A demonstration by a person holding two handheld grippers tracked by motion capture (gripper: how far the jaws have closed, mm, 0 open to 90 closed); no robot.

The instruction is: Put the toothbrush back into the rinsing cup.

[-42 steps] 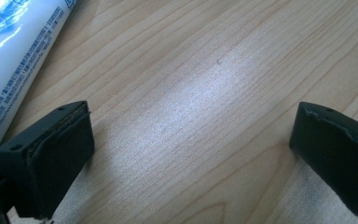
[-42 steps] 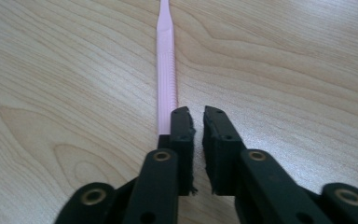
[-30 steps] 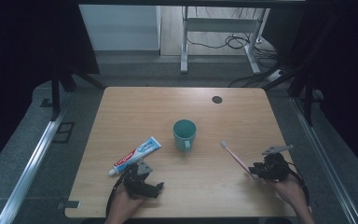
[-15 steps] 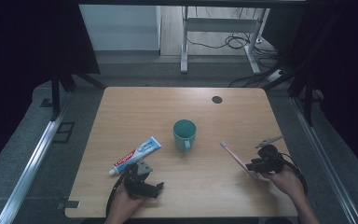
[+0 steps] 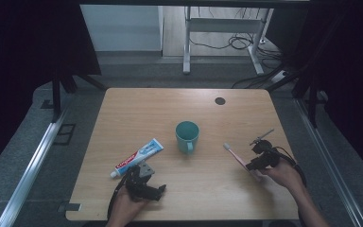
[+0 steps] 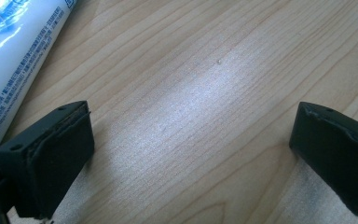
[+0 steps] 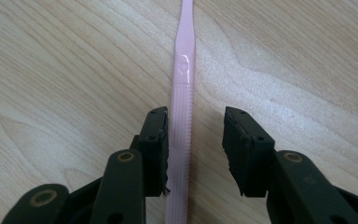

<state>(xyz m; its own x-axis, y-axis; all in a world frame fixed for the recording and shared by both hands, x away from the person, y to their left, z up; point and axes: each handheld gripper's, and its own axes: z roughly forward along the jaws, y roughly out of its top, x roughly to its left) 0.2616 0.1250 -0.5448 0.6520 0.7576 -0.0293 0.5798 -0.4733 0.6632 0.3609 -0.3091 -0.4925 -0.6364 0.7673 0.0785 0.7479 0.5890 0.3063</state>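
Right gripper (image 7: 193,135): its jaws are standing partly spread around the handle of the pink toothbrush (image 7: 182,116); the left pad is lying against the handle, and a gap is showing between the handle and the right pad, so nothing is being pinched.
Toothbrush: it is lying flat on the table (image 5: 137,109), right of the cup, with its head pointing toward the table's middle.
Left gripper (image 6: 191,140): its jaws are standing wide apart over bare wood, holding nothing; the toothpaste tube (image 6: 14,60) is lying just beside the left jaw.
Room to move: bare wood is stretching between the toothbrush (image 5: 237,158) and the cup (image 5: 187,136); the right gripper (image 5: 260,158) is working near the table's right edge, the left gripper (image 5: 144,182) near the front edge.
Hand pose: both forearms are coming in from the front edge; the right hand (image 5: 283,175) is angling its gripper toward the table's middle, and the left hand (image 5: 125,205) is resting low on the wood behind its gripper.
Count: one toothbrush, one teal cup, one toothpaste tube (image 5: 137,157), two grippers; one dark round spot (image 5: 220,100) is sitting near the far edge.
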